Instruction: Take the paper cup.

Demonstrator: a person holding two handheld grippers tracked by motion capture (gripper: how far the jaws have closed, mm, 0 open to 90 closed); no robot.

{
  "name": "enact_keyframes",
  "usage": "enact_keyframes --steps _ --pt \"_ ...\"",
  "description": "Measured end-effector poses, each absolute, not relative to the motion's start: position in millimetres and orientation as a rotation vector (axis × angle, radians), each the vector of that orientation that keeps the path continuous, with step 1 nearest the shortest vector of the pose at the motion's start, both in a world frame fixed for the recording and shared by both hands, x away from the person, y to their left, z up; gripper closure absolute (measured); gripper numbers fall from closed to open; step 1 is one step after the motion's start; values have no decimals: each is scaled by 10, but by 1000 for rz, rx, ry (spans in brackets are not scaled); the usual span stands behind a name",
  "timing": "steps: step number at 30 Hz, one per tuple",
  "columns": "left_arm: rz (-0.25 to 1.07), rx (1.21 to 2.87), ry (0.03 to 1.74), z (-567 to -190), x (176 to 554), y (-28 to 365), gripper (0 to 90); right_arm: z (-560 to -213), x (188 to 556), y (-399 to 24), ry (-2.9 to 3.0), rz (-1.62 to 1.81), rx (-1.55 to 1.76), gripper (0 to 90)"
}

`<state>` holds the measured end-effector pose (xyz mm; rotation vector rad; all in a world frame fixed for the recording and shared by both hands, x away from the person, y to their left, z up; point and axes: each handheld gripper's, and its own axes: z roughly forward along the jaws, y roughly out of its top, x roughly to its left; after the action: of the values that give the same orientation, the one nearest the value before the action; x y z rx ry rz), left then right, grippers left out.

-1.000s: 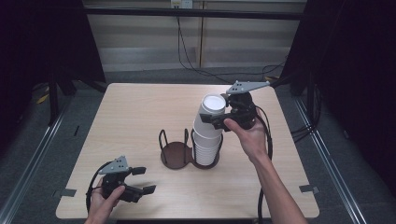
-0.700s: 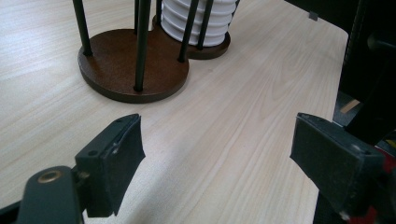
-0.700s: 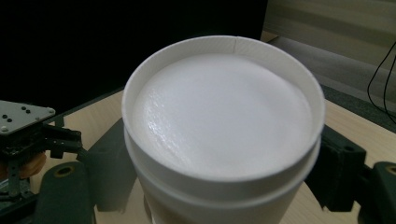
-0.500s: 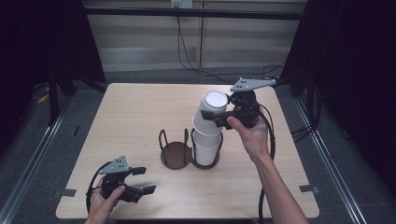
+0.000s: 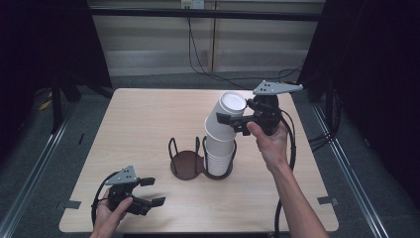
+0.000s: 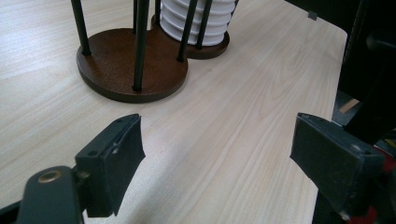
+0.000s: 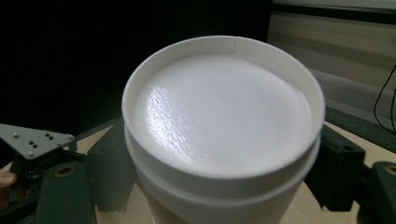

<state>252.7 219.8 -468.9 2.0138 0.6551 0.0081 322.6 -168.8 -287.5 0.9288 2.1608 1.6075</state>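
A stack of white paper cups [image 5: 219, 158] stands upside down in the right ring of a dark wooden two-ring cup holder [image 5: 185, 163]. My right gripper [image 5: 233, 121] is shut on the top cups [image 5: 230, 106], which lean right off the stack. In the right gripper view a cup's white bottom [image 7: 219, 121] sits between the jaws of my right gripper [image 7: 219, 177]. My left gripper [image 5: 151, 191] rests low at the table's front left, open and holding nothing. In the left gripper view my left gripper [image 6: 215, 154] faces the holder [image 6: 126, 70] and the stack [image 6: 196, 21].
The holder's left ring [image 5: 178, 148] holds no cups. The light wooden table [image 5: 148, 124] has bare wood to the left and behind the holder. Black cables [image 5: 208, 64] run on the floor beyond the far edge, and dark curtains hang at both sides.
My right gripper has shifted slightly right and up, and the top cups now lean further right off the stack. The left gripper has stayed put.
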Motion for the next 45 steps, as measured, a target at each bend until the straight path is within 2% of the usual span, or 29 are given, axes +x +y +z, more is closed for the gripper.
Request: enact_keyframes --steps 24,45 --pt "11 2013 662 -4689 2526 2199 167 -2783 3148 -1796 2064 1723 927 228" --pt "7 2008 658 -4688 2530 2197 167 -2725 2912 -1962 2037 1746 900 229"
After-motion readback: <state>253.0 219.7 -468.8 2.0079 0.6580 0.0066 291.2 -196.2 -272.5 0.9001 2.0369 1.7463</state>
